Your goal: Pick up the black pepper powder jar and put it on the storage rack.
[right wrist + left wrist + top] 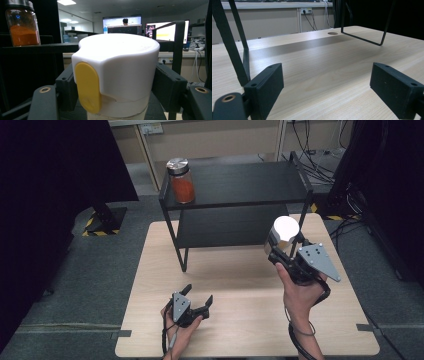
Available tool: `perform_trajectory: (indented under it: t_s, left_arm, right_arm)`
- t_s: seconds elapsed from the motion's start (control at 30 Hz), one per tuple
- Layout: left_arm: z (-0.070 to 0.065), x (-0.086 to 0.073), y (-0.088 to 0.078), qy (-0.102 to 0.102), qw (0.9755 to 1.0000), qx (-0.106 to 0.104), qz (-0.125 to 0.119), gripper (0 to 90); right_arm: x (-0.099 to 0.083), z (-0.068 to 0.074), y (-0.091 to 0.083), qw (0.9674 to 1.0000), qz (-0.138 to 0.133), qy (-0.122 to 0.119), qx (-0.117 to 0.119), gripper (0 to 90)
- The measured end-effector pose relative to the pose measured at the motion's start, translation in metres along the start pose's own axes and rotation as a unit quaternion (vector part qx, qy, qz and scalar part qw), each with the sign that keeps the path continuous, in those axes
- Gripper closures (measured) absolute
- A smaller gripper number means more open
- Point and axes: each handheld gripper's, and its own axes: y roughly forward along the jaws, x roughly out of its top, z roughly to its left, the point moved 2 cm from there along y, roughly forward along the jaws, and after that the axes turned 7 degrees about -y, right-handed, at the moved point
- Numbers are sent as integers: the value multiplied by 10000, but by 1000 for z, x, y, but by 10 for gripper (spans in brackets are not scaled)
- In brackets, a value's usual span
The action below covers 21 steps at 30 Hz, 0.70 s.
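The pale wooden counter (240,320) fills the lower middle of the high view, and a black two-tier shelf (235,185) stands at its far edge, in the upper middle. On the shelf's top tier, upper left, sits a glass jar of orange powder (182,181). Right of centre, the right tool (285,252) is clamped on a white-lidded container (284,234), lifted above the counter. At lower centre the left tool (198,296) rests on the counter, jaws wide with nothing between them.
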Motion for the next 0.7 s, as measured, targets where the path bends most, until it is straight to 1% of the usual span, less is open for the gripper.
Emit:
perform_trajectory:
  t_s: [0.3,0.7]
  left_arm:
    - [0,0,0,1,10000,1,0,113]
    - [0,0,0,0,10000,0,2,113]
  right_arm:
    - [10,-2,6,10000,-95,6,-22,307]
    - [18,-2,12,9998,-190,-13,-23,307]
